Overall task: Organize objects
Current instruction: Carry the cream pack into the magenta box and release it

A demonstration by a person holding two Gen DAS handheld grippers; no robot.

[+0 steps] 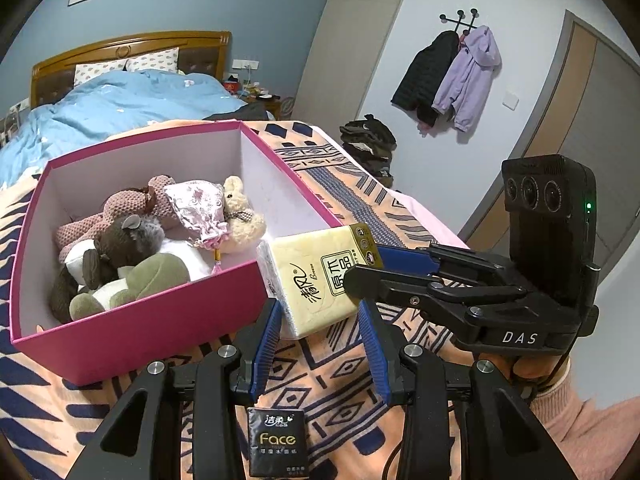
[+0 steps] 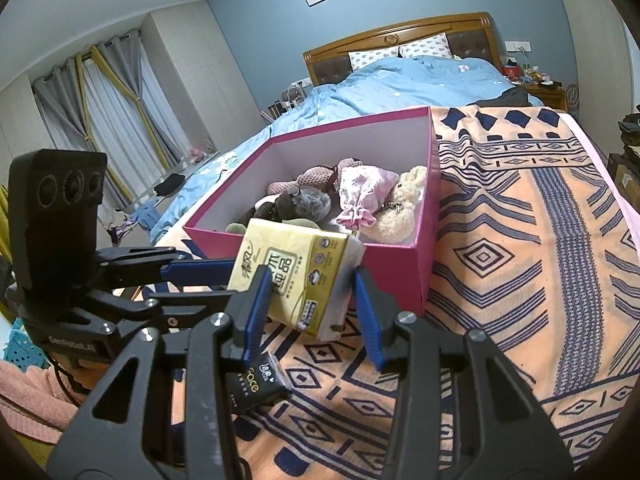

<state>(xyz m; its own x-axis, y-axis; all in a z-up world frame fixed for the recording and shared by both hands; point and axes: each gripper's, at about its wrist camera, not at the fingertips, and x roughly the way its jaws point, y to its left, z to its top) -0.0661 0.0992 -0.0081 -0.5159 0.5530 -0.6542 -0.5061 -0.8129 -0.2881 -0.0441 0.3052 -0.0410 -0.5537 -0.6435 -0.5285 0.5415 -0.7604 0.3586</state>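
Nearest the lens in the left wrist view lies a small black pocket pack of tissues marked "Face", flat on the orange patterned blanket, not yet dealt with.

Left of it stands the pink cardboard box with a white lining, open-topped, with several soft plush toys and a pink satin drawstring pouch heaped in its left part; the right part is bare, so there is room.

Moving right, the yellow plastic-wrapped tissue pack is lifted at the box's near right corner. Both grippers pinch it: the left gripper takes its near end between the blue pads, and the right gripper clamps the far side. Sharing the hold likely steadies the squashy pack for passing over the rim into the box.
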